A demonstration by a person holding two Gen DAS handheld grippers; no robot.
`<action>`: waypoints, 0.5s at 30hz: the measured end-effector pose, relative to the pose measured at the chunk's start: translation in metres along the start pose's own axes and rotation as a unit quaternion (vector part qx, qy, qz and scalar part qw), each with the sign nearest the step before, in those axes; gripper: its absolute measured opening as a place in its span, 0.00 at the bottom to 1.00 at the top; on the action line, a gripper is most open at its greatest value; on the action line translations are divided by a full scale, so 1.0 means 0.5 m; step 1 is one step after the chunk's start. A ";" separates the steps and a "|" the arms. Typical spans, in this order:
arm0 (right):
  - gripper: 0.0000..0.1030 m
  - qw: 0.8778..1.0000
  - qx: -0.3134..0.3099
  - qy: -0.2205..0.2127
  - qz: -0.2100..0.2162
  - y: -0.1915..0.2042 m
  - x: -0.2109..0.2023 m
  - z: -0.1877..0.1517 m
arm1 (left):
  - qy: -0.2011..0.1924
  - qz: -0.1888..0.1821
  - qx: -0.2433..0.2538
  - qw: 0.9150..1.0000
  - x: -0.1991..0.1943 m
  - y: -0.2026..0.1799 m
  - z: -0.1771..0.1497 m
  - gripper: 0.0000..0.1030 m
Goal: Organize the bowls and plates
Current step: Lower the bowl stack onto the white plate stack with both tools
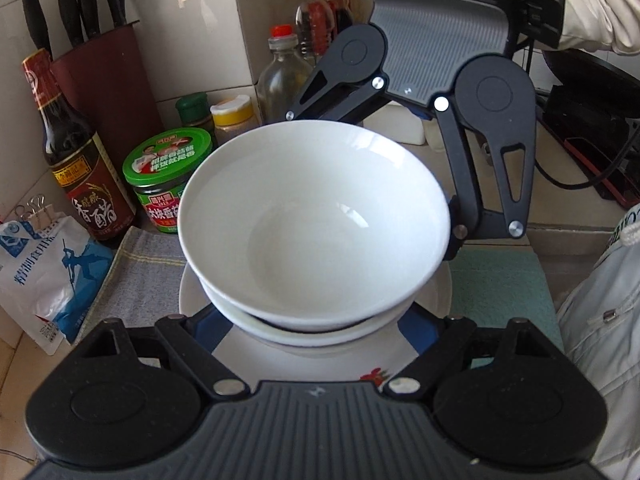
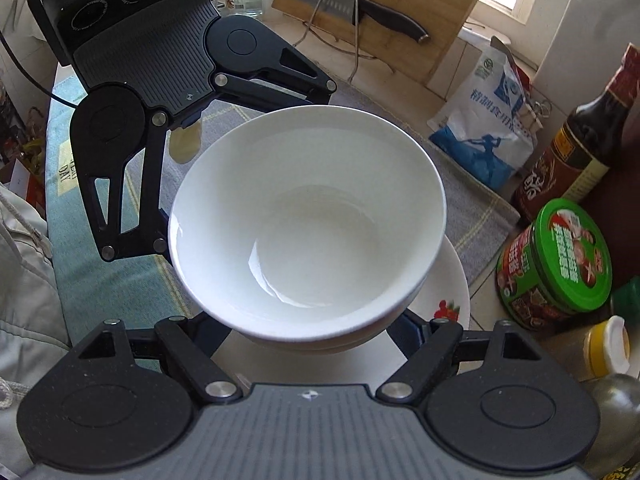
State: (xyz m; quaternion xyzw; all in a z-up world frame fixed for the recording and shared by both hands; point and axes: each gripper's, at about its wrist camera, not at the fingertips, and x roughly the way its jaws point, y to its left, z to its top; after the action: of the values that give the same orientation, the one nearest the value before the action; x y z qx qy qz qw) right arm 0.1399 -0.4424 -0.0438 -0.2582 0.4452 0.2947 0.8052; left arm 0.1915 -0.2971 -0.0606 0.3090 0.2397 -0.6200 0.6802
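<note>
1. White bowls (image 1: 312, 224), two nested, sit between my left gripper (image 1: 316, 328) and my right gripper (image 1: 372, 184) opposite. I read it as a two-sided carry, each side bracing the lower bowl so the stack stays level. My left jaws reach under the rim; their tips are hidden, so I cannot tell whether they clamp.
2. From the right wrist, the stack hangs over a flowered plate (image 2: 448, 304) on the grey cloth (image 2: 472, 200). My right gripper (image 2: 316, 340) likewise disappears beneath the bowls; its closure is unclear.
</note>
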 end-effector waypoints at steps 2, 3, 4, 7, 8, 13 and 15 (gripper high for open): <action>0.84 1.000 0.003 0.002 0.002 -0.010 0.003 -0.005 | 0.002 0.000 -0.003 1.000 0.010 0.003 0.001 0.85; 0.84 1.000 0.004 0.002 0.003 -0.015 0.006 -0.007 | 0.003 0.000 -0.005 1.000 0.014 0.004 0.001 0.85; 0.84 1.000 0.006 0.003 0.004 -0.019 0.007 -0.008 | 0.003 0.001 -0.007 1.000 0.018 0.006 0.003 0.85; 0.84 1.000 0.005 0.004 0.024 -0.029 0.010 -0.013 | 0.004 0.000 -0.013 1.000 0.027 0.009 0.005 0.85; 0.84 1.000 0.007 0.005 0.025 -0.033 0.012 -0.014 | 0.005 0.000 -0.015 1.000 0.028 0.010 0.005 0.85; 0.84 1.000 0.007 0.002 0.024 -0.040 0.011 -0.016 | 0.001 0.001 -0.018 1.000 0.032 0.014 0.005 0.85; 0.84 1.000 0.004 0.002 0.019 -0.037 0.010 -0.017 | 0.001 0.005 -0.018 1.000 0.034 0.012 0.004 0.85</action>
State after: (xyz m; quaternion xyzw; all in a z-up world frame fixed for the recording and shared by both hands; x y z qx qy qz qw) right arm 0.1501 -0.4599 -0.0495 -0.2469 0.4531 0.3079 0.7993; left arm 0.1993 -0.3101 -0.0705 0.2986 0.2496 -0.6123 0.6883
